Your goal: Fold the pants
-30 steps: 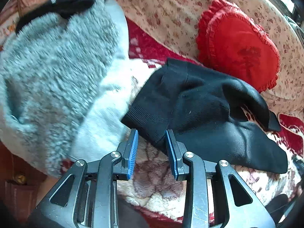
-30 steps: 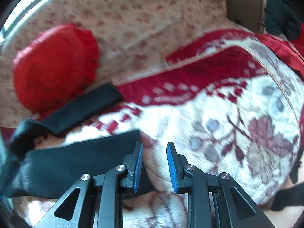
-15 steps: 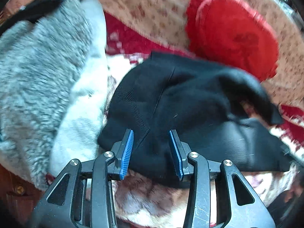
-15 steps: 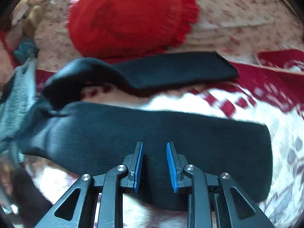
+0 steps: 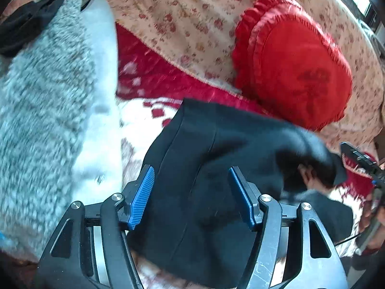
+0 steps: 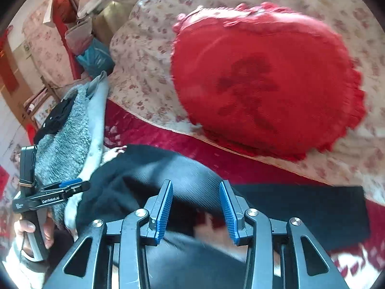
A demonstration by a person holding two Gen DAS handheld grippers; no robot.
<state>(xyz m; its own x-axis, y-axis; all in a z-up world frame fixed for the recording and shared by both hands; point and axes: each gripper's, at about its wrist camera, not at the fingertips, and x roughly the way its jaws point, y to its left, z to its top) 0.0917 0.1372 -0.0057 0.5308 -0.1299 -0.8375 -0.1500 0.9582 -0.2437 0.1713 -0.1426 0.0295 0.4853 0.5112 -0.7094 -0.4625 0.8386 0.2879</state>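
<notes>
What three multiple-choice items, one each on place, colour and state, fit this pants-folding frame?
1. Where is the red heart-shaped cushion?
A. On the black pants
B. On the floral cover beyond the pants
C. On the grey fleece

2. What colour are the gripper pads?
A. Blue
B. Green
C. White

3. How does the left gripper stand?
A. Clamped on the cushion
B. Open over the black pants
C. Shut on nothing

Key: 1 B, it rests on the floral cover past the pants; 2 A, the ribbed pads are blue; 3 B, its jaws have just been opening, with the fabric under them and not pinched.
</notes>
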